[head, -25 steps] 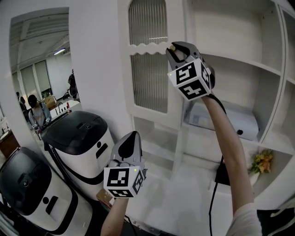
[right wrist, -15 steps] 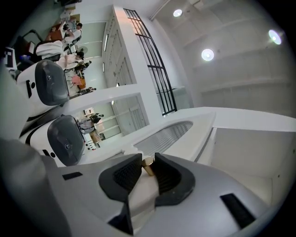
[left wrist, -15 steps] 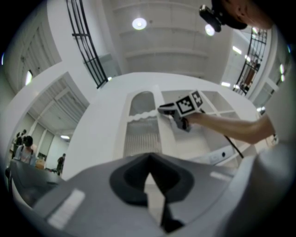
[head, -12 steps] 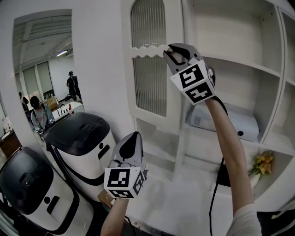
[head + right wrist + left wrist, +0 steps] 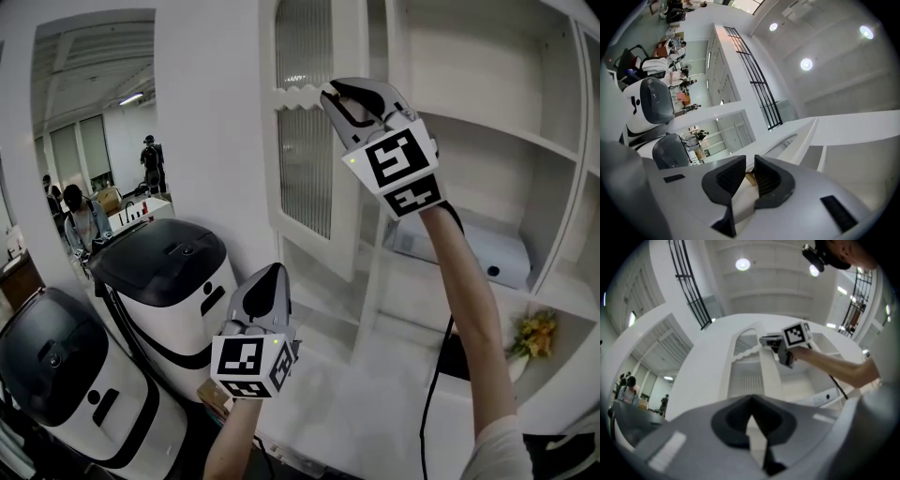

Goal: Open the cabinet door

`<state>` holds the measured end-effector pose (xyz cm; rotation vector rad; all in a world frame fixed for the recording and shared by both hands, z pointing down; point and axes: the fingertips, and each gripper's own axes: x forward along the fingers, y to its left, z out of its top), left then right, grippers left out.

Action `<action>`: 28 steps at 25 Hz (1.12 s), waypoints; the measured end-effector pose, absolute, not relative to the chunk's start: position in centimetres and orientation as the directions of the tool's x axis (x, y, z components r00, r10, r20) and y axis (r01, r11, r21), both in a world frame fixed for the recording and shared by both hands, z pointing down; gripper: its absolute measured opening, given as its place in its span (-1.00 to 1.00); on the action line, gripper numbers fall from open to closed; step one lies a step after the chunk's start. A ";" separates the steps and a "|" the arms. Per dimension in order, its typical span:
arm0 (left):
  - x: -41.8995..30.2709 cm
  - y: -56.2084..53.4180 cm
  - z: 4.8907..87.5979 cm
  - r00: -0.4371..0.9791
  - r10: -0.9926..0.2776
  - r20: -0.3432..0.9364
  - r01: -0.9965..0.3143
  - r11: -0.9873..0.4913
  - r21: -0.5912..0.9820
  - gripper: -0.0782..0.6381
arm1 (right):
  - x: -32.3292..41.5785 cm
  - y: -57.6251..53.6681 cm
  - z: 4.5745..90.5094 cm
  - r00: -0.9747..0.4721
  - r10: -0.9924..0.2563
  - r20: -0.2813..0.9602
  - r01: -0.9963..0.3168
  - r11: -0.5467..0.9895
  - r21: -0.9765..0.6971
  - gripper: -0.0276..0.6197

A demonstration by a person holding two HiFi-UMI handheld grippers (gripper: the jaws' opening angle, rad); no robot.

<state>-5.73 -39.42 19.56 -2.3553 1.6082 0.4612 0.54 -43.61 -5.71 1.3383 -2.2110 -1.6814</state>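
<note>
The white cabinet door (image 5: 305,169), with ribbed glass and a scalloped bar, stands partly swung out from the cabinet (image 5: 487,122). My right gripper (image 5: 337,94) is at the door's free edge, level with the scalloped bar. In the right gripper view its jaws (image 5: 750,166) have just been closing, and a small brass door knob (image 5: 751,178) sits gripped between the pads. My left gripper (image 5: 272,277) hangs lower, in front of the cabinet's base, shut and empty (image 5: 751,401). From there it sees the door (image 5: 750,366) and the right gripper (image 5: 768,341).
Two black-and-white appliances (image 5: 169,281) (image 5: 56,375) stand at the lower left under an opening that shows people (image 5: 84,220) in a far room. Inside the cabinet are a white box (image 5: 487,248), yellow flowers (image 5: 532,330) and a black cable (image 5: 433,394).
The right gripper has moved left and the door has swung further out with it, now seen more edge-on. The left gripper has stayed put.
</note>
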 end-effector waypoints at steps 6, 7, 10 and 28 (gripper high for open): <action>-5.6 -38.8 18.8 0.341 -0.846 -0.410 -0.933 -0.357 -0.040 -0.76 | -0.4 -42.4 -6.1 -0.649 -0.617 -0.446 -0.599 0.053 0.799 -0.87; -5.7 -38.7 18.8 0.341 -0.845 -0.411 -0.934 -0.356 -0.044 -0.76 | -0.6 -42.1 -6.1 -0.653 -0.612 -0.446 -0.594 0.049 0.803 -0.91; -6.3 -38.4 18.7 0.333 -0.848 -0.413 -0.937 -0.347 -0.042 -0.76 | -1.7 -41.4 -5.9 -0.665 -0.603 -0.440 -0.571 0.032 0.820 -0.91; -9.0 -36.8 18.0 0.295 -0.848 -0.441 -0.949 -0.313 -0.032 -0.76 | -6.7 -38.1 -5.4 -0.727 -0.546 -0.416 -0.521 0.044 0.852 -0.91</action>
